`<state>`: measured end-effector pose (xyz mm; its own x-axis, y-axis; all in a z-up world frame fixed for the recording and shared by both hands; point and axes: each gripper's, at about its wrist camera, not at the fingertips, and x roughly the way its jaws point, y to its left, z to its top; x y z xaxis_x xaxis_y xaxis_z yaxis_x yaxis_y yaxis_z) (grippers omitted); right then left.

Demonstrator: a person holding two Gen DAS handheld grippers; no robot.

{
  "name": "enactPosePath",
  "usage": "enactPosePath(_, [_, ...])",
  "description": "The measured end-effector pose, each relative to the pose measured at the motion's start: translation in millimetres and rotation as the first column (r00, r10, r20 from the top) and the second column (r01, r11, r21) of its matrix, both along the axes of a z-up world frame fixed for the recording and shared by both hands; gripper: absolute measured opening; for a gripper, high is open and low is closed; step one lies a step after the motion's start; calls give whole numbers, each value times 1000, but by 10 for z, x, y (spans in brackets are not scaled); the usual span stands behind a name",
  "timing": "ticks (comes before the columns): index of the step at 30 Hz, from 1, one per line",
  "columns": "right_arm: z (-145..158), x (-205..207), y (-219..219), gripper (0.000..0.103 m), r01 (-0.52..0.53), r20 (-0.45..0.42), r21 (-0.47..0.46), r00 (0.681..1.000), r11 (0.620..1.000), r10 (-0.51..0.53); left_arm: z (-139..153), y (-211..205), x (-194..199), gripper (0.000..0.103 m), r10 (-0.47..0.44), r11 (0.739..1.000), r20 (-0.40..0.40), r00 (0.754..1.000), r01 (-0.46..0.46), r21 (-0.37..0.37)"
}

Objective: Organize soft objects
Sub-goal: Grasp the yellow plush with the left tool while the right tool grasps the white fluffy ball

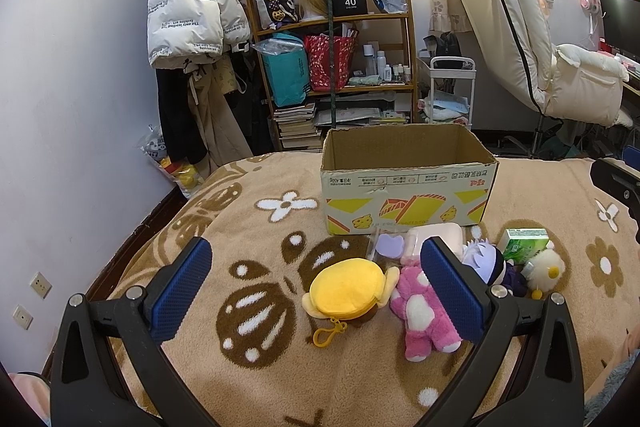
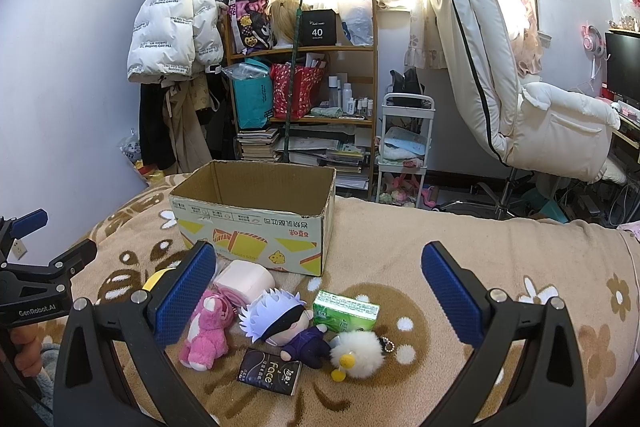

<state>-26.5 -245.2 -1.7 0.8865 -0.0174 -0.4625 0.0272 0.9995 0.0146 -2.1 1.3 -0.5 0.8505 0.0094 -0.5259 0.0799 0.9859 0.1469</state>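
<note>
An open cardboard box (image 1: 408, 183) stands empty on the blanket; it also shows in the right wrist view (image 2: 256, 223). In front of it lie a yellow plush pouch (image 1: 346, 289), a pink plush bear (image 1: 420, 311) (image 2: 204, 327), a white-haired doll (image 2: 280, 319) (image 1: 494, 263), a fluffy white chick (image 2: 358, 351) (image 1: 544, 269), a green tissue pack (image 2: 346, 311) (image 1: 524, 245), a black tissue pack (image 2: 269, 371) and a pink roll (image 2: 244, 281). My left gripper (image 1: 316, 291) is open above the yellow pouch. My right gripper (image 2: 320, 301) is open above the doll and packs.
The beige flowered blanket (image 2: 440, 251) covers the bed. Beyond its far edge stand a cluttered wooden shelf (image 2: 304, 87), a white trolley (image 2: 404, 147) and a white recliner chair (image 2: 532, 99). Coats (image 1: 188, 27) hang at the left wall.
</note>
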Motion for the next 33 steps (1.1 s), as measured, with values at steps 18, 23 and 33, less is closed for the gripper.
enactPosePath(18, [-209,195,-310,103,76,-111,102,992,992,-65,-153,353,474,102,108,993,-164,980,-115,-34])
enactPosePath(23, [-336,390,-433,103,110,-212,151,974,982,-76,-299,436,730,102,140,988,-234,962,-150,-26])
enactPosePath(33, [-820,680,-808,90,240,-436,260,893,935,-108,-688,352,1152,102,143,985,-380,914,-169,-34])
